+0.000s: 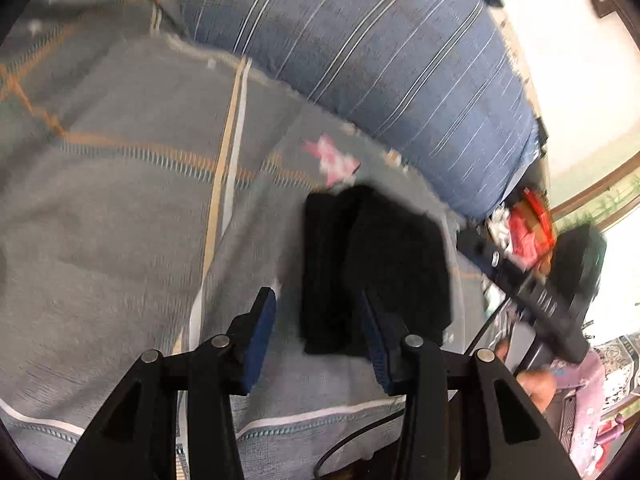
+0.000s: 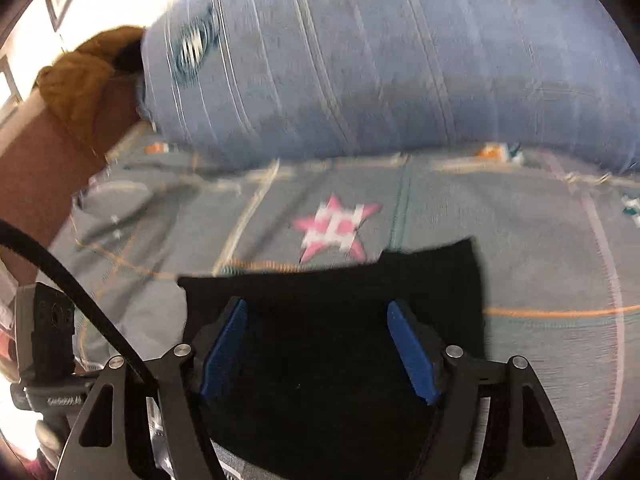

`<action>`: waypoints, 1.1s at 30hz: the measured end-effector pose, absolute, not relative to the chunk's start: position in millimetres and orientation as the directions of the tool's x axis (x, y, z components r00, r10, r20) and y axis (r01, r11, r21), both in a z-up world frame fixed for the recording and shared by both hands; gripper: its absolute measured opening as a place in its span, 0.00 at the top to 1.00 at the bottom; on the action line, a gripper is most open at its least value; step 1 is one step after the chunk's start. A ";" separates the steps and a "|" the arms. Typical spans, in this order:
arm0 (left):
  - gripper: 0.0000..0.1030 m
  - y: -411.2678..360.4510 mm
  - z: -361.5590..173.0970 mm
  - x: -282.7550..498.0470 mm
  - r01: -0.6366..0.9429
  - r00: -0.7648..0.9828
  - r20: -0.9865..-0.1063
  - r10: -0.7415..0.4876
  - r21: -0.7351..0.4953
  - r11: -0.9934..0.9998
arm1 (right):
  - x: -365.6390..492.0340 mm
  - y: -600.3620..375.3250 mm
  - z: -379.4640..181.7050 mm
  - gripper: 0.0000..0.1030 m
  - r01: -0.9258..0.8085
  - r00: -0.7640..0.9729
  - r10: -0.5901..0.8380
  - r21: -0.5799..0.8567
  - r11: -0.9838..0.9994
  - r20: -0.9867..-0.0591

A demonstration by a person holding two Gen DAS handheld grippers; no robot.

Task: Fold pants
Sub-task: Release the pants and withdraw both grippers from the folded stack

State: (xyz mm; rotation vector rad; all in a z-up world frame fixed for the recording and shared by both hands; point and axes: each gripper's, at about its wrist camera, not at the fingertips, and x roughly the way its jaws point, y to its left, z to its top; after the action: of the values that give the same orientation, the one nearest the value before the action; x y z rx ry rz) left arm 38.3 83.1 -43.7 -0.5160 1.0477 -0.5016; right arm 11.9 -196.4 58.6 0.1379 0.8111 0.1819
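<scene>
1. a grey bedspread (image 1: pixel 120 208) with orange and white lines covers the bed and fills most of both views; it lies open to the left of the left gripper and to the right of the right gripper.
2. a blue striped cushion (image 1: pixel 380 60) runs along the far edge of the bedspread, well ahead of both grippers, and closes off that side.
3. the black pants (image 2: pixel 320 340) lie on the bedspread as a compact, dark, roughly rectangular bundle. in the left wrist view they sit just ahead and slightly right of the left gripper, with a vertical crease showing layered folds. in the right wrist view they lie directly under and ahead of the right gripper, their far edge running nearly straight across.
4. the left gripper (image 1: pixel 318 316) points forward and down at the bundle, blue pads apart, nothing between them; the right pad overlaps the bundle's near edge.
5. the right gripper (image 2: pixel 318 332) hovers over the pants, jaws wide apart, nothing clamped. in the left wrist view its black body comes in from the right, with the person's fingers on its handle.
6. a pink and white star (image 2: pixel 334 226) on the bedspread sits just beyond the far edge of the pants.
7. both views are blurred.
</scene>
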 end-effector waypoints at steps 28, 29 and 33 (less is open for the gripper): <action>0.40 30.5 4.9 -2.9 0.114 0.584 -0.774 -0.247 -0.223 0.968 | -103.9 -231.8 29.2 0.22 0.092 0.760 0.097 0.255 0.963 -0.643; 0.37 30.9 7.1 -11.1 0.109 0.598 -0.767 -0.232 -0.209 0.972 | -110.0 -229.4 29.3 0.22 0.097 0.761 0.092 0.253 0.963 -0.642; 0.28 37.8 13.7 -47.2 0.054 0.650 -0.742 -0.161 -0.166 0.985 | -122.6 -215.2 27.9 0.22 0.071 0.758 0.109 0.248 0.966 -0.643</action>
State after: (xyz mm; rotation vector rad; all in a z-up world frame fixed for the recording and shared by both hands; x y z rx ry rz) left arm -47.2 37.8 13.7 -0.1334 0.8546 -0.1222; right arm -122.6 -215.2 27.9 0.2663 0.7121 0.0208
